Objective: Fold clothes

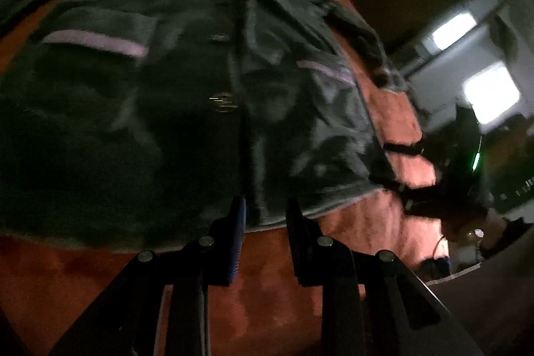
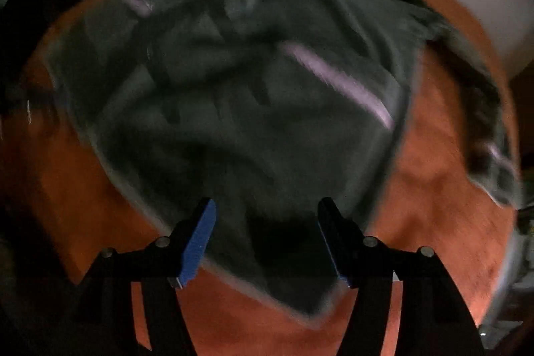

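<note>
Orange-brown table (image 1: pixel 273 306): round-edged, dimly lit, carries the whole job.

Dark green button-front jacket (image 1: pixel 150 82): lies spread front-up across most of the table, placket running down the middle, a pale lilac stripe (image 1: pixel 96 42) on each chest panel. One sleeve trails off toward the table edge in the right wrist view. Cloth is rumpled, not smoothed. No fold is visible in the body; both views are motion-blurred, so finer creases cannot be read.

Right gripper (image 2: pixel 267 239): fingers spread wide, the bottom corner of the jacket lying between them, nothing clamped.

Left gripper (image 1: pixel 265 222): fingers set to a narrow gap, poised at the hem just beside the placket. Whether the pads pinch the hem edge I cannot tell; the cloth seems to sit just beyond the tips.

Judgement on doing this step well: each gripper should take the hem with a shallow bite, through both layers if the front is doubled, and at matching heights on the garment. Close fully before lifting. Pull the cloth taut between the two grips so the fold line falls straight, and keep the sleeve from dragging under.
</note>
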The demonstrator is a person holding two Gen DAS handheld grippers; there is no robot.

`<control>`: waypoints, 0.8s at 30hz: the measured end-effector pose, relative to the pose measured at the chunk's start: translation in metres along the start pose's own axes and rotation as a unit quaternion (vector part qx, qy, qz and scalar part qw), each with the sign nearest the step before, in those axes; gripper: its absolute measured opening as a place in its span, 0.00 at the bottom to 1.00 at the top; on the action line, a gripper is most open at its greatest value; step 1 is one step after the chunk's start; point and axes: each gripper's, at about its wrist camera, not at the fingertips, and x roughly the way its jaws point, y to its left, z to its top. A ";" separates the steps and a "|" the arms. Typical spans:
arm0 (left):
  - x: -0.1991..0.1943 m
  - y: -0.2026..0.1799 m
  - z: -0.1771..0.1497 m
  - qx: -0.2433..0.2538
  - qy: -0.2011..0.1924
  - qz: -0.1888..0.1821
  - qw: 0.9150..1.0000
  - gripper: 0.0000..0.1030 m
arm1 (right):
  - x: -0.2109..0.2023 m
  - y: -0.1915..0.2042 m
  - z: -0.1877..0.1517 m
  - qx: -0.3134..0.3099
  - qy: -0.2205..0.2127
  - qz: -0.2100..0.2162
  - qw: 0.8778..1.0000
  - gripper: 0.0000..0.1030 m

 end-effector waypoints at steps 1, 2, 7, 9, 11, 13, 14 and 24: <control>0.000 0.000 0.001 0.004 0.004 -0.003 1.000 0.25 | -0.001 0.006 -0.018 -0.020 0.000 -0.016 1.000 0.61; 0.005 -0.003 0.004 0.010 0.013 -0.008 1.000 0.25 | -0.001 0.013 -0.031 -0.040 0.000 -0.034 0.999 0.61; 0.041 -0.010 0.010 0.019 0.066 0.004 0.998 0.25 | 0.004 0.029 -0.073 -0.097 -0.017 -0.166 0.981 0.61; 0.056 -0.010 0.009 0.019 0.086 0.029 0.996 0.25 | 0.004 0.027 -0.077 -0.093 -0.023 -0.195 0.976 0.60; 0.059 -0.007 0.008 0.007 0.085 0.031 0.996 0.25 | 0.002 0.028 -0.077 -0.088 -0.031 -0.195 0.976 0.54; 0.058 -0.006 0.008 -0.002 0.077 0.030 0.997 0.25 | -0.001 0.029 -0.076 -0.081 -0.039 -0.190 0.978 0.51; 0.057 -0.006 0.008 -0.006 0.071 0.031 0.997 0.12 | -0.003 0.029 -0.076 -0.078 -0.043 -0.187 0.978 0.51; 0.033 -0.011 -0.021 0.012 0.078 0.056 0.995 0.00 | 0.006 0.019 -0.065 -0.037 -0.051 -0.183 0.981 0.44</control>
